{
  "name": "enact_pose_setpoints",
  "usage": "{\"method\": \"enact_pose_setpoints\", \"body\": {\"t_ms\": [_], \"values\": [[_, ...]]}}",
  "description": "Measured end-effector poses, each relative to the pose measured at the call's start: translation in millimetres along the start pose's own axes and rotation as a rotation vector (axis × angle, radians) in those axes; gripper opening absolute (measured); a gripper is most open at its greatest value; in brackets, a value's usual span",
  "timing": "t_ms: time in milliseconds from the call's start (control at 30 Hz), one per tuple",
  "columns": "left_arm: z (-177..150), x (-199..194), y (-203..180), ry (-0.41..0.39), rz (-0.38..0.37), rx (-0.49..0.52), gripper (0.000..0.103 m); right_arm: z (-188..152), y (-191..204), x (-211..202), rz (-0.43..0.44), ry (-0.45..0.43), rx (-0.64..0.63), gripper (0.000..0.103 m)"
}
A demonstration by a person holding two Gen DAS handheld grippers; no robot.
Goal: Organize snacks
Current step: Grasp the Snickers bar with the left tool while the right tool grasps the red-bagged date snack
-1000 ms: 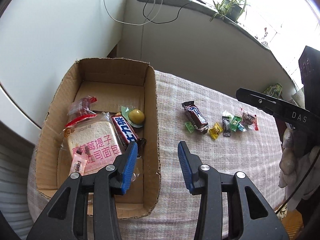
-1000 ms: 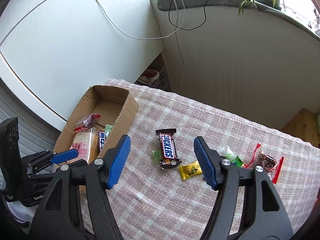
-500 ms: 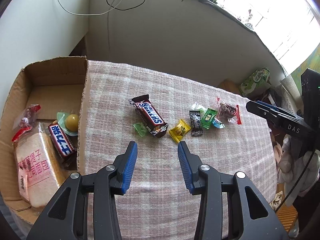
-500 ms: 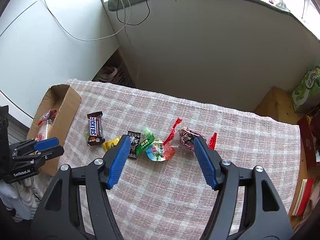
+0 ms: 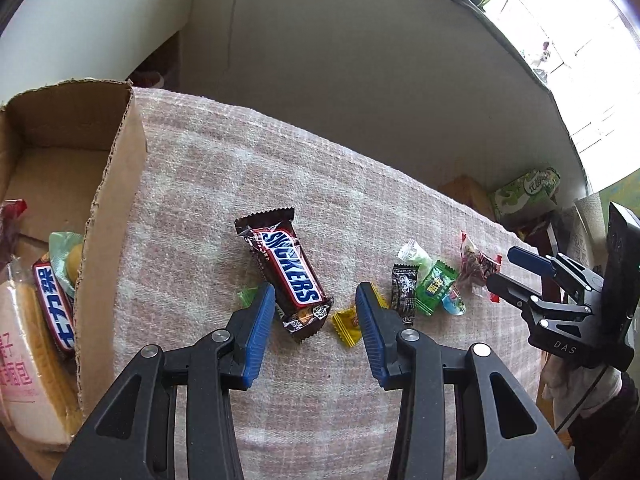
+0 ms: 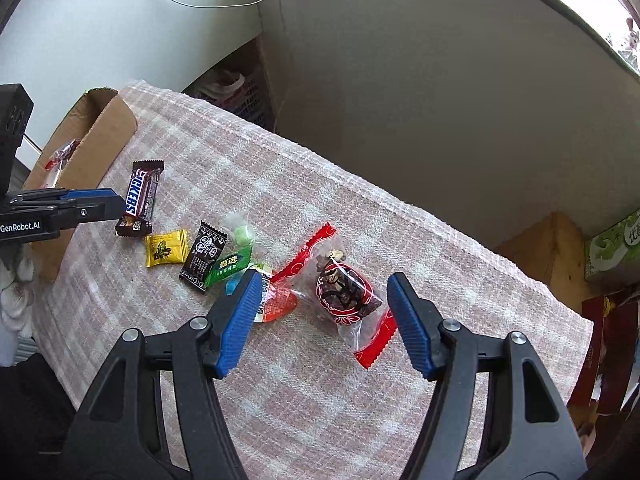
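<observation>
A Snickers bar (image 5: pixel 286 270) lies on the checked cloth, its near end just ahead of my open, empty left gripper (image 5: pixel 315 300). A yellow candy (image 5: pixel 347 325) lies beside it, and a black packet (image 5: pixel 404 290) and a green packet (image 5: pixel 434 286) further right. My right gripper (image 6: pixel 323 290) is open and empty, low over a clear red-ended packet of dark fruit (image 6: pixel 346 294). The Snickers bar (image 6: pixel 141 196), the yellow candy (image 6: pixel 166 247) and the black packet (image 6: pixel 203 255) also show in the right wrist view. The cardboard box (image 5: pixel 108 216) at left holds bread and a bar.
The table's far edge drops toward a grey wall (image 5: pixel 360 80). A green tissue box (image 5: pixel 524 194) and a wooden crate (image 6: pixel 544 248) stand beyond the right end. A small green candy (image 5: pixel 247 294) lies by the left finger. The left gripper shows at the left in the right wrist view (image 6: pixel 92 204).
My left gripper moved right from over the box and down to the Snickers bar. My right gripper moved right along the row of candies and down to the red-ended packet.
</observation>
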State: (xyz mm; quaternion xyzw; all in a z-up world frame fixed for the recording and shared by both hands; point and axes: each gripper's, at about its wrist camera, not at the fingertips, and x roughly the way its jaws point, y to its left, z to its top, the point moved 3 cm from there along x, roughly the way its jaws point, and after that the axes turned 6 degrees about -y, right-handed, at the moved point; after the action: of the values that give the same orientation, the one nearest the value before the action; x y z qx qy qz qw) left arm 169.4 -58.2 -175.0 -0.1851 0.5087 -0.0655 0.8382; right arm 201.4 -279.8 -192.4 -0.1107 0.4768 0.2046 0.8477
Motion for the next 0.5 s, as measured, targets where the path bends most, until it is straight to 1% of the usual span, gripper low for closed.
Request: {"method": "enact_pose_setpoints", "body": {"t_ms": [167,300,500], "values": [[6.4,11.6,3.0,0.002,0.034,0.000,0.041,0.9,0.7,15.9,0.023,0.027,-0.020,0.068],[10.7,19.1,-2.3,0.001,0.052,0.034,0.041,2.1,4.7,26.5,0.039,0.040,-0.034,0.067],[8.4,30.8,-13.7,0.010,0.077,0.114,0.040,-0.7,0.7,36.2,0.024,0.071,-0.040,0.051]]}}
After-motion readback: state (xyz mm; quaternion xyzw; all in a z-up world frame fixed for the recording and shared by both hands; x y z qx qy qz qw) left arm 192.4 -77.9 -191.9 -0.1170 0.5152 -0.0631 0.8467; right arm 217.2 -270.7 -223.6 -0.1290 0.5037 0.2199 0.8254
